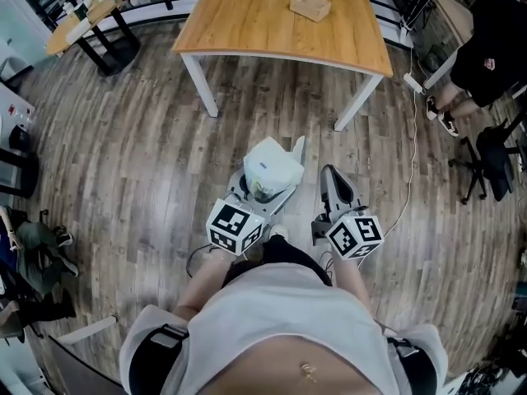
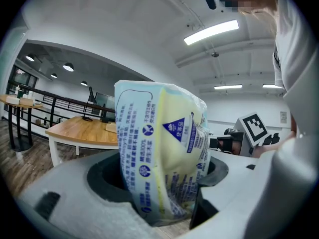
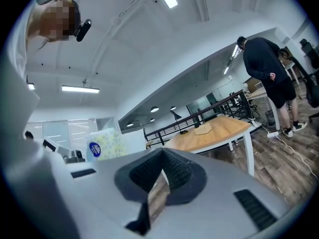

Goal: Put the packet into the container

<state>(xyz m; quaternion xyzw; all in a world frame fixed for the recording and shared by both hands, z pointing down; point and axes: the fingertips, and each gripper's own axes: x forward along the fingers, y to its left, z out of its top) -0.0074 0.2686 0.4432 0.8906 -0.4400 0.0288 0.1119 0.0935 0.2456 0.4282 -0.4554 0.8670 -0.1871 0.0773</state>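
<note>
the right tool (image 3: 161,158), jaws together and empty, faces a wooden table (image 3: 230,128) bearing a small box (image 3: 203,129).

Glossy plastic packet (image 2: 162,153), matt wooden table (image 1: 263,19)

The floor (image 1: 123,163) is made of grey-brown wood boards. A big wooden table (image 1: 272,15) with white legs stands far ahead. A smaller table (image 1: 82,15) with black legs stands far to the left. On the right is a black chair (image 1: 486,155), and a white cord (image 1: 414,146) runs across the floor. The ceiling (image 2: 149,24) is white, with long bright lights (image 2: 212,31). A black railing (image 3: 190,116) runs behind the big table.
</note>
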